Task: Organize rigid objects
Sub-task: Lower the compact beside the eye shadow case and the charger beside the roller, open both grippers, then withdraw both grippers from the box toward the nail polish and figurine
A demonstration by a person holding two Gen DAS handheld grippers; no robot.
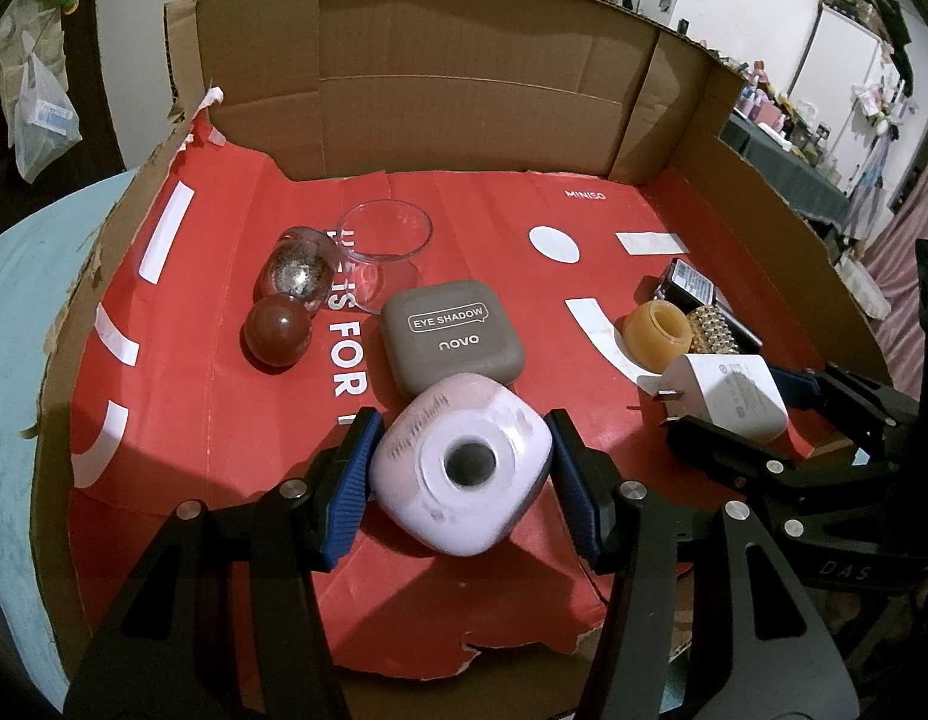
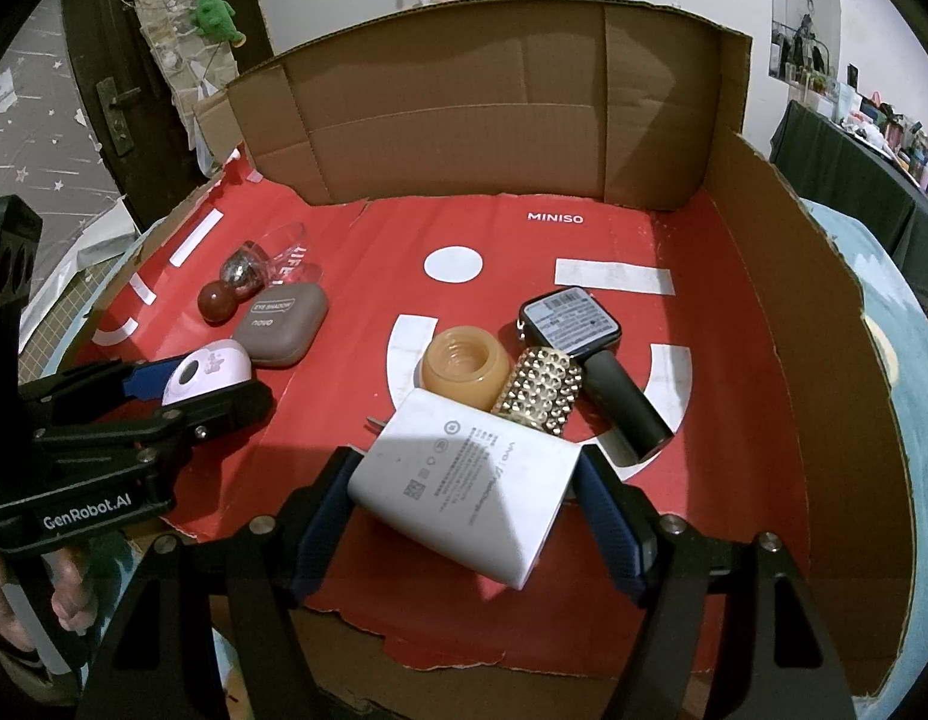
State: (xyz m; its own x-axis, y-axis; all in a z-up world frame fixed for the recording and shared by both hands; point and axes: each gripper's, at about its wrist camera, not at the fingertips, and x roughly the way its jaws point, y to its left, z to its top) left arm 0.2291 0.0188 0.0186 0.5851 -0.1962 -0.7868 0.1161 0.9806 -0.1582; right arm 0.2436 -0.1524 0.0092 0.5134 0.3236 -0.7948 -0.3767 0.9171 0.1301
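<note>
Here, the left gripper (image 1: 461, 471) has its jaws pressed on both sides of a pink toy camera (image 1: 461, 471), near the front of the red cardboard tray (image 1: 164, 420). Just behind it lies a brown eye shadow case (image 1: 452, 336), and farther left sit a brown ball (image 1: 278, 333) and a clear glass cup (image 1: 385, 234). On the right, the right gripper (image 2: 464, 492) has its jaws squeezing a white charger (image 2: 464, 492). Close behind the charger are an amber jar (image 2: 467, 375) and a gold studded roll (image 2: 539, 390).
</note>
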